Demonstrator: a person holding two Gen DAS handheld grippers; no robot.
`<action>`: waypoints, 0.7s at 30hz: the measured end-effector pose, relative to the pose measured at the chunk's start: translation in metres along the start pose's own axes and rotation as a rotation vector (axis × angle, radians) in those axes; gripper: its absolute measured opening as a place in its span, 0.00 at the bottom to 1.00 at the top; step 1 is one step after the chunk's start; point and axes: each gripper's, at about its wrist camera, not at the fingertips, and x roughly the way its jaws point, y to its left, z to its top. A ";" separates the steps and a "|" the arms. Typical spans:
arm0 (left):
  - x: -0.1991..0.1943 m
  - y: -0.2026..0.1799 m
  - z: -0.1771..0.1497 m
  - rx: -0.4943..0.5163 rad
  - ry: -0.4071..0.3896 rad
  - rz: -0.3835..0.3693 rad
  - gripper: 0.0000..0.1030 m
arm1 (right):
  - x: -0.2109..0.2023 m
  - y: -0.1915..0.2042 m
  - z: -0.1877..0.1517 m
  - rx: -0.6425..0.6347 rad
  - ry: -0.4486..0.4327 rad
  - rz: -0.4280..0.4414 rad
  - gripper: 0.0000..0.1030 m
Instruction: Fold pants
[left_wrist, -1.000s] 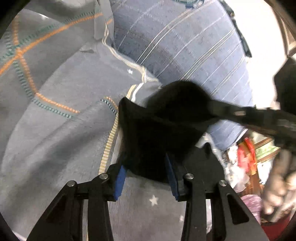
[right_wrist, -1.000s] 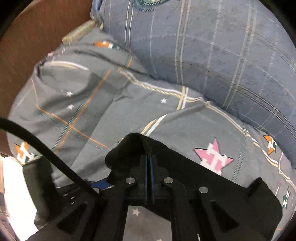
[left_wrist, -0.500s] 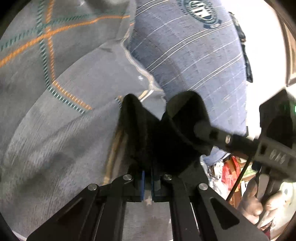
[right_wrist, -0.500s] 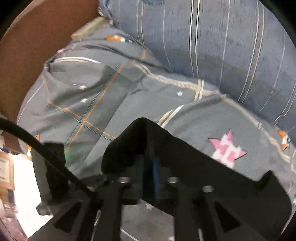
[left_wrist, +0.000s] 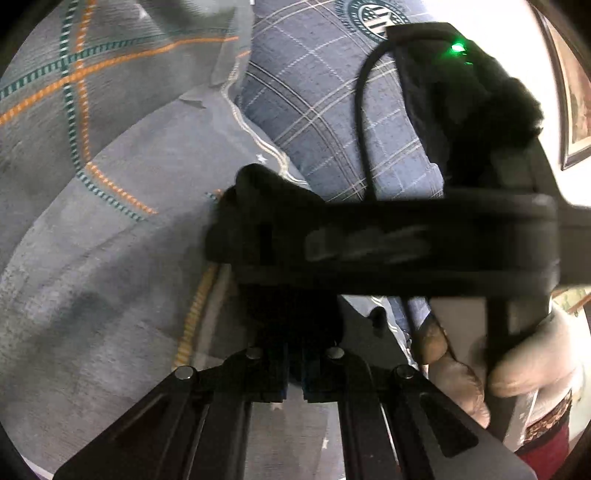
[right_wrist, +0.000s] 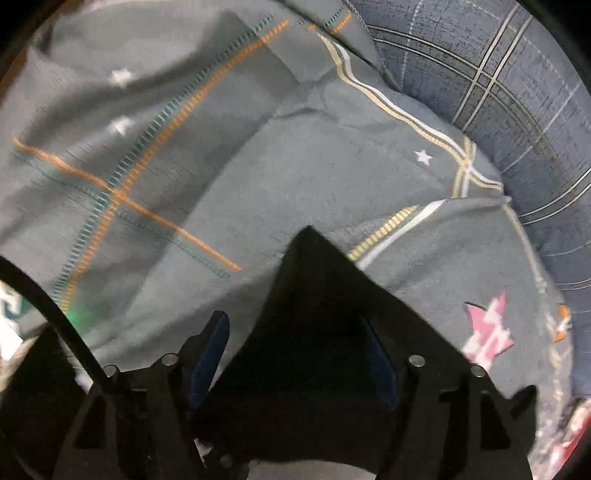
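The black pants (left_wrist: 273, 206) lie on a grey patterned bedspread (left_wrist: 110, 258). My left gripper (left_wrist: 293, 373) is shut on a fold of the pants at their near edge. In the right wrist view the pants (right_wrist: 325, 325) form a dark peak between the fingers. My right gripper (right_wrist: 291, 354) is open, its blue pads apart on either side of the cloth. The right gripper's body (left_wrist: 424, 240) crosses the left wrist view just above the pants, held by a gloved hand (left_wrist: 517, 362).
A blue plaid pillow (left_wrist: 332, 122) lies at the back of the bed; it also shows in the right wrist view (right_wrist: 517, 110). The bedspread (right_wrist: 258, 166) has orange and green stitched lines and a pink star (right_wrist: 487, 332). A framed picture (left_wrist: 576, 92) hangs on the wall.
My right gripper has opened and let go of the pants. It has moved across in front of the left wrist camera. My left gripper shut on the pants a second ago and stays shut.
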 end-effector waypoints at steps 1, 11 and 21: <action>0.001 -0.004 -0.001 0.005 0.008 -0.018 0.04 | -0.001 0.000 -0.003 -0.004 -0.001 -0.035 0.22; -0.013 -0.036 -0.026 0.061 0.060 -0.259 0.26 | -0.089 -0.068 -0.071 0.108 -0.235 -0.020 0.13; 0.011 -0.032 -0.037 0.147 0.082 -0.097 0.26 | -0.075 -0.224 -0.179 0.514 -0.301 0.094 0.14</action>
